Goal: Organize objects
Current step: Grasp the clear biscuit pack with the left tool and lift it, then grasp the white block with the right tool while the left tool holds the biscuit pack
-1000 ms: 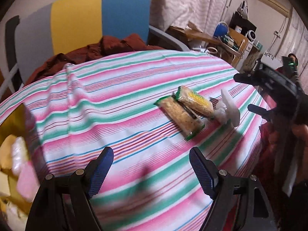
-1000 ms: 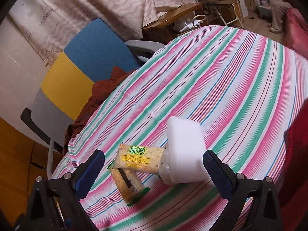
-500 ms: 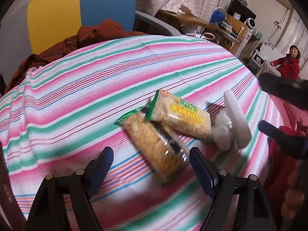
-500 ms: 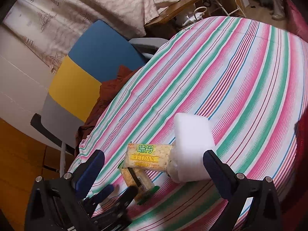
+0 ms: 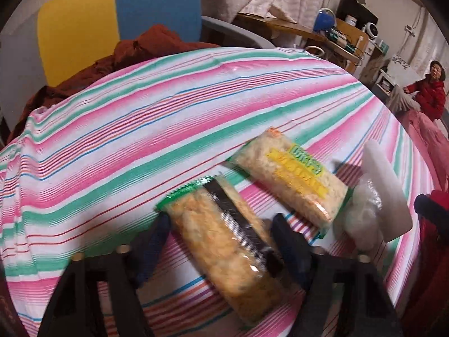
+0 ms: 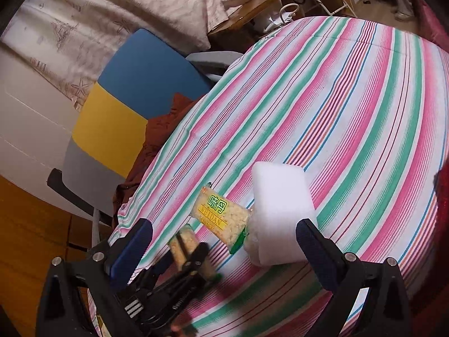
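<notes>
A green-edged snack pack [image 5: 224, 238] lies on the striped tablecloth [image 5: 140, 129]. My left gripper [image 5: 221, 236] is open, one finger on each side of the pack and close to its edges. A yellow-labelled WEIDAN snack pack [image 5: 291, 179] lies just beyond it, touching a white foam block [image 5: 384, 193] and crumpled clear plastic [image 5: 362, 219]. In the right wrist view, my right gripper [image 6: 224, 250] hangs open and empty above the table's near edge. Below it are the foam block [image 6: 280, 196], the WEIDAN pack [image 6: 221, 219] and the left gripper's fingers [image 6: 196, 252] astride the green-edged pack [image 6: 182, 241].
A chair [image 5: 112, 14] with a blue, yellow and grey back stands behind the table, a red-brown garment [image 5: 134, 53] on its seat. A person in a red jacket [image 5: 432, 95] sits at the far right near a cluttered desk [image 5: 331, 33]. The tablecloth [image 6: 350, 112] stretches far beyond the objects.
My left gripper has moved forward and down to the green-edged pack, which now lies between its fingers; the fingers stand slightly closer together. The right gripper has barely shifted.
</notes>
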Action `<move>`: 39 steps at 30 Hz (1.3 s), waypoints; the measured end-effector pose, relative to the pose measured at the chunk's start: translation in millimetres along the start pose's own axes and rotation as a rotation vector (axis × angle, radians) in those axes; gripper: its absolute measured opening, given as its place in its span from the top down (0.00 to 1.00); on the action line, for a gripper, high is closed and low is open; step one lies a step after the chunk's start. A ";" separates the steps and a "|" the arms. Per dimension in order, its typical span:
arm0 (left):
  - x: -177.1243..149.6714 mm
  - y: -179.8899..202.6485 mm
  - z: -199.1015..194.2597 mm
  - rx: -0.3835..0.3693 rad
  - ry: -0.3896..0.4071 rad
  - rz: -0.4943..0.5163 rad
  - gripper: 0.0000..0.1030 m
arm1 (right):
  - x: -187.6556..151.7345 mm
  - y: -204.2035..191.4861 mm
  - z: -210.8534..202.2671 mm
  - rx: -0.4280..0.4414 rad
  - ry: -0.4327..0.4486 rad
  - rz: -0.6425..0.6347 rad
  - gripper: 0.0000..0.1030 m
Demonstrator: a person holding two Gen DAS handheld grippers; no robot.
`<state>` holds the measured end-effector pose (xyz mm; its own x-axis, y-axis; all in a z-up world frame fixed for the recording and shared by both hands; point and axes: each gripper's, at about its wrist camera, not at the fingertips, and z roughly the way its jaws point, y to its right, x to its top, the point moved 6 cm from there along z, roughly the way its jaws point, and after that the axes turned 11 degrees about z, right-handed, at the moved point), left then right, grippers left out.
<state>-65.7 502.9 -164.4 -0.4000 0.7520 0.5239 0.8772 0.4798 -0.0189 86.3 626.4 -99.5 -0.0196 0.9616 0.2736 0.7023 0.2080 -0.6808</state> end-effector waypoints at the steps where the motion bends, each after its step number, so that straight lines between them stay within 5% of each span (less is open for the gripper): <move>1: -2.1 -3.7 -2.6 -0.004 0.000 -0.008 0.42 | 0.4 0.3 0.2 -0.004 0.001 -0.001 0.00; 4: -6.8 -14.6 -8.7 -0.008 -0.004 -0.024 0.49 | 1.3 2.3 0.7 -0.018 0.006 0.000 0.00; 22: -102.5 -31.1 -76.0 0.008 0.028 -0.050 0.49 | 14.8 39.0 7.8 -0.141 0.024 0.135 0.00; 39: -120.4 -35.6 -82.1 -0.042 0.123 -0.040 0.48 | 10.6 54.4 38.6 -0.259 -0.075 0.134 0.00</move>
<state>-27.0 358.2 -156.8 -0.4017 0.6701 0.6243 0.8725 0.4870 0.0386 96.9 654.8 -159.8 0.0396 0.9900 0.1353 0.8601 0.0352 -0.5089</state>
